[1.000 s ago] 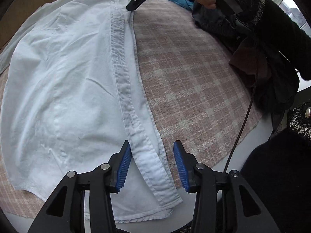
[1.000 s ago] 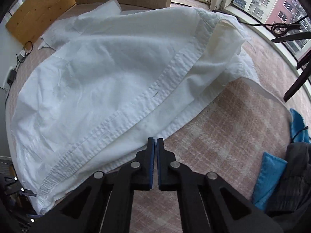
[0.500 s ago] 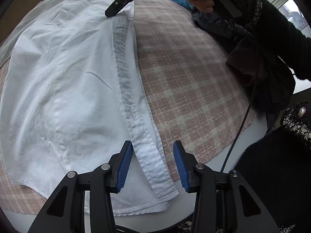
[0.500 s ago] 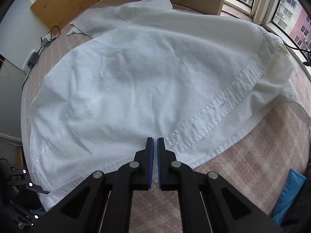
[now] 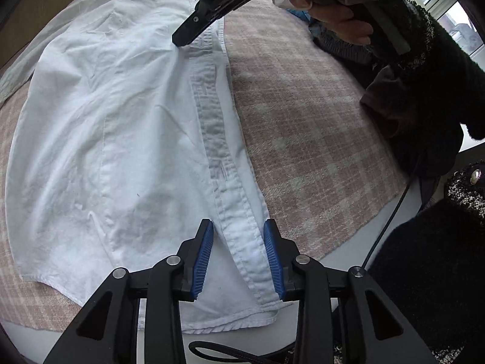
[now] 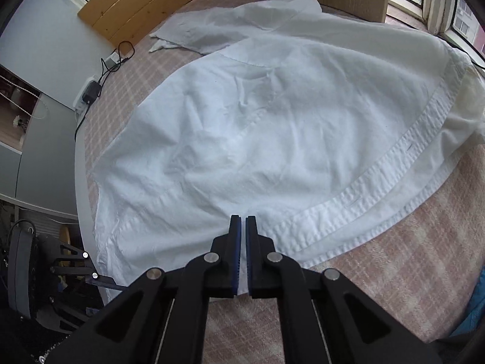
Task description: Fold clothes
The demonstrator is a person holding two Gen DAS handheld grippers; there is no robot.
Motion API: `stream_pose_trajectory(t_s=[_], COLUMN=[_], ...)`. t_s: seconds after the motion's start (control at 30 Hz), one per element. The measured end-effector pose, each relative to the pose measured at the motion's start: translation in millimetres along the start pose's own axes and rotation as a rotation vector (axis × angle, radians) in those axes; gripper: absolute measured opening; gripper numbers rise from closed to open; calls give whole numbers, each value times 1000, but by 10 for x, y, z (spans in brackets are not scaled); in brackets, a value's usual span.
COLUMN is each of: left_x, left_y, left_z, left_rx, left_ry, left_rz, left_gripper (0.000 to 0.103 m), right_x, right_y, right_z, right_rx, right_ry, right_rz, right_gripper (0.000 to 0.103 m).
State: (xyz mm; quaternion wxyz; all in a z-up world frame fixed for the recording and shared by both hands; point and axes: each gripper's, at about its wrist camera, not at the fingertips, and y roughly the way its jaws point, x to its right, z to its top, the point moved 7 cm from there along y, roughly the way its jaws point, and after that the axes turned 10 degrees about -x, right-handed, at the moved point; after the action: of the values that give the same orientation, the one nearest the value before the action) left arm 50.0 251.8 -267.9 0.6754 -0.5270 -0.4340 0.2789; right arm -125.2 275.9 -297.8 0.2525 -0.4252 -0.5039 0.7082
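A white shirt (image 5: 106, 136) lies spread flat on a pink plaid cloth (image 5: 318, 121). Its button placket (image 5: 212, 127) runs from the far side down to the hem. My left gripper (image 5: 239, 254) points down over the hem end of that placket. Its jaws are closing, and the strip lies between the blue pads (image 5: 203, 257) without being pinched. A hand (image 5: 342, 15) holds my right gripper (image 5: 182, 38), which is shut with its tip on the shirt just left of the placket; creases fan out from it. In the right wrist view the shut right gripper (image 6: 243, 224) rests on the shirt (image 6: 257, 136) with no fabric between its pads.
A heap of dark clothes (image 5: 409, 106) sits at the right of the plaid cloth, with a dark-sleeved arm above it. A black cable (image 5: 391, 221) hangs over the table's near edge. A blue item (image 6: 476, 303) lies at the right, a power strip with cables (image 6: 91, 91) at the left.
My right gripper has slid, still shut, from the placket's top end leftward onto the shirt front, pulling creases. My left gripper's jaws have narrowed around the placket.
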Motion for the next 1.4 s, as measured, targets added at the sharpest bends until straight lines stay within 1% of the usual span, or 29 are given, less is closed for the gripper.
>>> stream_pose_trajectory(t_s=[0.07,0.13,0.17,0.2,0.23,0.27,0.3,0.33,0.37,0.4,0.47,0.5,0.53,0.57,0.63,0.77,0.83,0.87,0.93,0.97,1.0,1.03,1.07,1.13,1.17,1.2,1.3,1.33,1.4], left_x=[-26,-38,-37,-34,-28,-21,5,34,62,65,55,40,22,5,-28,-291,-533,-662,-912,-1030,-1140,-1248,-1356,-1519,-1597,-1676,-1745,-1755,-1761], left_y=[-8,-6,-23,-44,-71,-100,-165,-245,-329,-318,-253,-216,-176,-137,-195,-617,-881,-1000,-1192,-1258,-1243,-1208,-1173,-1034,-960,-886,-748,-712,-671], left_z=[-33,-52,-52,-50,-47,-43,-37,-26,-13,-19,-42,-55,-68,-82,-139,-332,-458,-516,-598,-612,-584,-545,-506,-378,-312,-246,-133,-114,-95], left_rx=[2,3,11,21,33,45,69,98,128,119,81,61,40,20,23,85,123,143,179,194,193,188,184,166,157,148,123,117,115], left_ry=[-7,-16,-21,-26,-34,-42,-58,-64,-67,-58,-34,-38,-47,-55,-57,-89,-130,-150,-183,-195,-192,-185,-178,-175,-174,-173,-124,-112,-102], left_rz=[-9,-14,-23,-32,-57,-87,-145,-190,-228,-194,-89,-74,-69,-63,-53,28,72,85,111,129,146,164,181,170,161,153,165,169,140], left_gripper=[23,20,18,12,8,8,8,7,8,11,24,35,37,37,37,38,44,45,53,55,56,56,56,56,56,56,56,56,56], right_x=[-22,-61,-78,-78,-78,-72,-18,53,49,44,28,-47,-119,-169,-258,-117,4,27,17,5,-56,-117,-176,-275,-337,-395,-500,-502,-534], right_y=[-45,18,49,77,104,132,163,176,117,59,-56,-93,-120,-52,80,219,19,-158,-534,-717,-840,-965,-1084,-1194,-1179,-1155,-879,-757,-430], right_z=[0,-31,-49,-88,-126,-166,-220,-256,-231,-205,-150,-92,-39,-22,4,-196,-268,-270,-173,-113,36,185,339,719,898,1073,1502,1632,1838], right_rx=[-6,-33,-47,-65,-83,-102,-131,-156,-139,-121,-85,-53,-26,-34,-55,-173,-177,-148,-71,-32,14,60,103,143,148,150,79,33,-76], right_ry=[-6,-11,-14,-23,-31,-40,-51,-59,-59,-58,-58,-66,-74,-83,-102,-117,-78,-65,-48,-40,-37,-33,-30,-22,-32,-42,-73,-70,-38], right_rz=[10,9,7,-3,-12,-27,-82,-151,-155,-159,-163,-131,-101,-91,-74,-144,-151,-125,-75,-51,-27,-4,18,40,31,22,28,47,85], right_gripper=[3,3,3,4,4,5,5,2,3,3,5,6,11,20,26,25,25,25,25,26,26,29,35,38,38,38,38,38,38])
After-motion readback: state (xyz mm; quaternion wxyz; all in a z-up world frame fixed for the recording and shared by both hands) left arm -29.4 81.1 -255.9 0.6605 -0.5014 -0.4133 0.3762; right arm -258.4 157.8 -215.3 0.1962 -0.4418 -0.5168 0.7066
